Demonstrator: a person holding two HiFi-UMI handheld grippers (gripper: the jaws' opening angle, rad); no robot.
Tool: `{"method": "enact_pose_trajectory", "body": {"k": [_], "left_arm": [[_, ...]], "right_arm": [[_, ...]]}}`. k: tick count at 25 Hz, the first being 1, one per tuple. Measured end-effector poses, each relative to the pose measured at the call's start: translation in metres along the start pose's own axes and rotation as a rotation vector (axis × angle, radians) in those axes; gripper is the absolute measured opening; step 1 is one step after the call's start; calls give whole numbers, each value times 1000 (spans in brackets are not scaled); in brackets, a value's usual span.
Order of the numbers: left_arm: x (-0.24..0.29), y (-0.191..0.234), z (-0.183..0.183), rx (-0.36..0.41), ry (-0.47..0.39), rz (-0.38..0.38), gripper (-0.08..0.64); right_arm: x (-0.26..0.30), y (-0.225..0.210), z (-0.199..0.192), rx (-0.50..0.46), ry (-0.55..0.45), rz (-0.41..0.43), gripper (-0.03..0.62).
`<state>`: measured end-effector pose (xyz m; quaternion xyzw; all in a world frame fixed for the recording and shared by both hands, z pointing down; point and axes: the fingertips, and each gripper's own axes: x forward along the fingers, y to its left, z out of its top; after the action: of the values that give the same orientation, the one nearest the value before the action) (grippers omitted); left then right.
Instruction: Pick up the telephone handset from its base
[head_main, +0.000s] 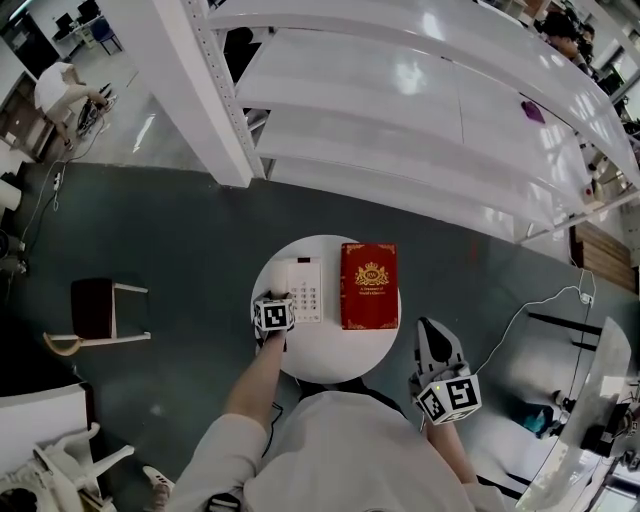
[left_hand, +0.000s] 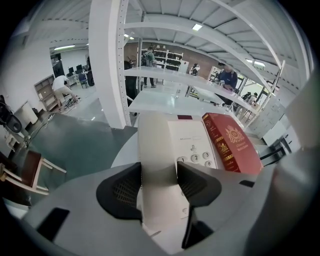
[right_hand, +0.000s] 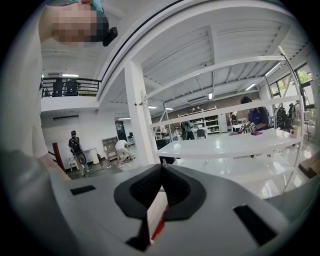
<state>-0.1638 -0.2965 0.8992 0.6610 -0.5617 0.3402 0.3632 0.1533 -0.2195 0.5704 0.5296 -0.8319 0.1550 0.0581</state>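
The left gripper (left_hand: 159, 182) has its jaws pressed against both sides of the white handset (left_hand: 157, 145), which lies along the left side of its base (head_main: 310, 295) near the round bench's (head_main: 320, 352) left edge, beside a red book (head_main: 369, 285). The right gripper (right_hand: 161, 171) hangs off the bench's near-right edge, jaws closed together, empty.

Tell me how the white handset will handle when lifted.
The handset looks like rigid moulded plastic: probably stiff and fairly light. Its smooth sides might slip, though textured pads of the left claw grip it squarely.
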Motion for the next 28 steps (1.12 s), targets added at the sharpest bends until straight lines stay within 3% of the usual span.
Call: {"method": "enact_pose_trajectory", "body": {"k": [11, 19, 28], "left_arm": [[11, 5, -2, -32, 55, 30, 229], [6, 6, -1, -46, 48, 40, 225], [-17, 0, -8, -36, -18, 26, 224]], "right_arm": [[-8, 2, -7, -5, 13, 12, 8], [-19, -3, -6, 0, 6, -6, 8], [-17, 2, -5, 12, -18, 20, 9]]}}
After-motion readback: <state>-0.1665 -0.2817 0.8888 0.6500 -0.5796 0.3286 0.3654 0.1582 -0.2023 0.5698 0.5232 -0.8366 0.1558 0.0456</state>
